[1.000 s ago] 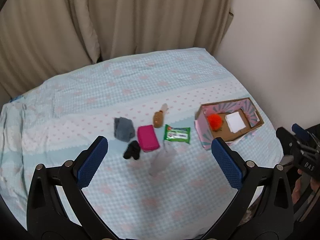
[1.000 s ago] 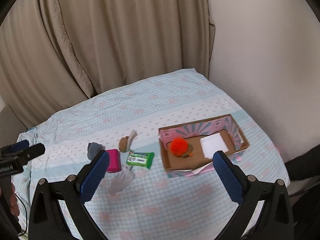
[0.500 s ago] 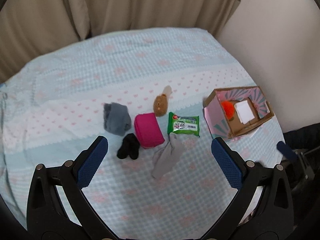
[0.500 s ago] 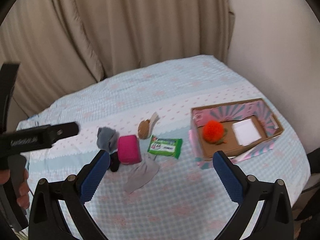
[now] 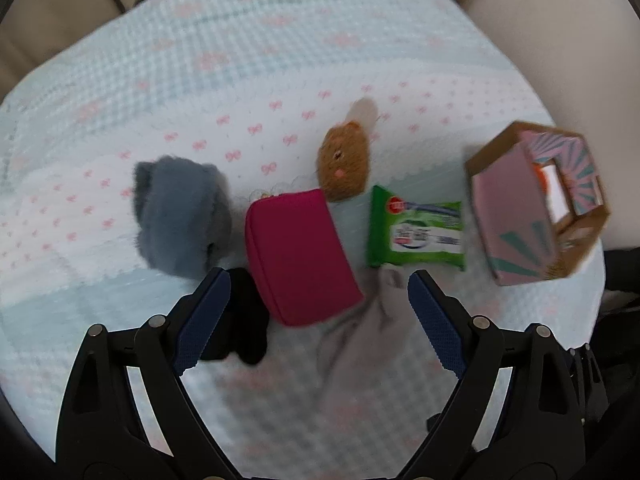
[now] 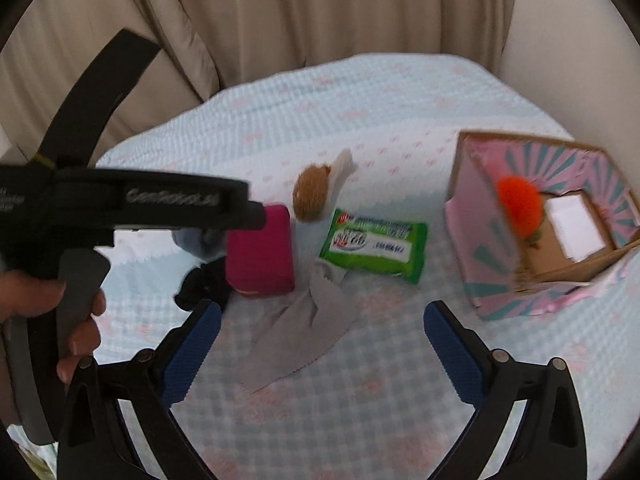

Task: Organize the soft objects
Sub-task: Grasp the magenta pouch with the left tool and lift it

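Observation:
Soft items lie on the bed: a magenta pouch [image 5: 300, 256] [image 6: 260, 252], a grey-blue fuzzy cloth [image 5: 180, 216], black socks [image 5: 248, 320] [image 6: 204, 284], a brown plush mouse [image 5: 344, 164] [image 6: 312, 196], a green wipes pack [image 5: 416, 232] [image 6: 376, 244] and a grey sock [image 5: 360, 340] [image 6: 304, 320]. A pink cardboard box [image 5: 516, 208] [image 6: 476, 232] at the right holds an orange pompom [image 6: 520, 204] and a white pad [image 6: 576, 232]. My left gripper [image 5: 316, 320] is open, low over the pouch. My right gripper [image 6: 320, 344] is open above the grey sock.
The bed has a light blue cover with pink bows [image 5: 240, 80]. Beige curtains [image 6: 280, 12] hang behind it and a cream wall [image 6: 568, 40] stands at the right. The left gripper's body and the hand holding it [image 6: 80, 216] fill the left of the right wrist view.
Both grippers have moved down and forward toward the items, which now look much larger. The left gripper has come in over the pouch and socks. Both stay open.

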`<state>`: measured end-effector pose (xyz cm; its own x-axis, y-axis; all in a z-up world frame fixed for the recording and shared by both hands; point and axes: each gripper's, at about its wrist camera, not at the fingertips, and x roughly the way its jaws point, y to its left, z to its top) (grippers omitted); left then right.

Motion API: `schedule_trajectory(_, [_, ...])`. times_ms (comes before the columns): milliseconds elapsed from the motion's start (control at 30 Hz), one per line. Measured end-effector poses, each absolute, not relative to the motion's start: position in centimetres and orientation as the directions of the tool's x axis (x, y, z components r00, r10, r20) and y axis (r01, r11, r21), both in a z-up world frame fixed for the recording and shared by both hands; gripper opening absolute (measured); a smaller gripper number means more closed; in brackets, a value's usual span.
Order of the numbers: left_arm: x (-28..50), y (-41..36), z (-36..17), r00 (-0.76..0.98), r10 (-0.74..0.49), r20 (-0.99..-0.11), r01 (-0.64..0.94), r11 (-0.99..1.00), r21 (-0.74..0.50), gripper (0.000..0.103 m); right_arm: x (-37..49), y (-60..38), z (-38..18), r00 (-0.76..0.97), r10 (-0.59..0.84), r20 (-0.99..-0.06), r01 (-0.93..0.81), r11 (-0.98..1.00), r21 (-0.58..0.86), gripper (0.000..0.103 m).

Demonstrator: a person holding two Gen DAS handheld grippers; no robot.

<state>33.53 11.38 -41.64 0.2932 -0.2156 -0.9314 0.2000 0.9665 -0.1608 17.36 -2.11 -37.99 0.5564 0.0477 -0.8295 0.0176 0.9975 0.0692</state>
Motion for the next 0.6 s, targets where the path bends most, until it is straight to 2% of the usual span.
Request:
schedule_trajectory(100, [34.6,11.1,-44.2,0.265,-0.195,-0.944,0.195,0.97,-0.145,0.09,18.5,-1.8,-40.8,0.537,0.037,-0.843,-0.014,0.999,0.035,0.096])
schedule_trajectory(267, [35.9,10.6,-47.9,0.227,-0.181,-0.957,0.19,0.972,-0.138,0.088,20.0,-1.4,-44.4,0.496,0.036,-0.868,-0.079,0.997,-0.003,0.081])
schedule_trajectory(533, [36.7,9.9,-49.8,0.238,-0.16,-0.958,0.196,0.974,-0.114,0.077,22.0,-1.0,-47.6,0.45,0.061,-0.891,-0.122,0.993,0.007,0.058])
schedule_trajectory(600, [36.8,9.6,-49.7,0.245,-0.146,-0.959,0.212,0.973,-0.094,0.071,22.3,-0.6,-47.9,0.445,0.067,-0.893,-0.127,0.992,0.012,0.052])
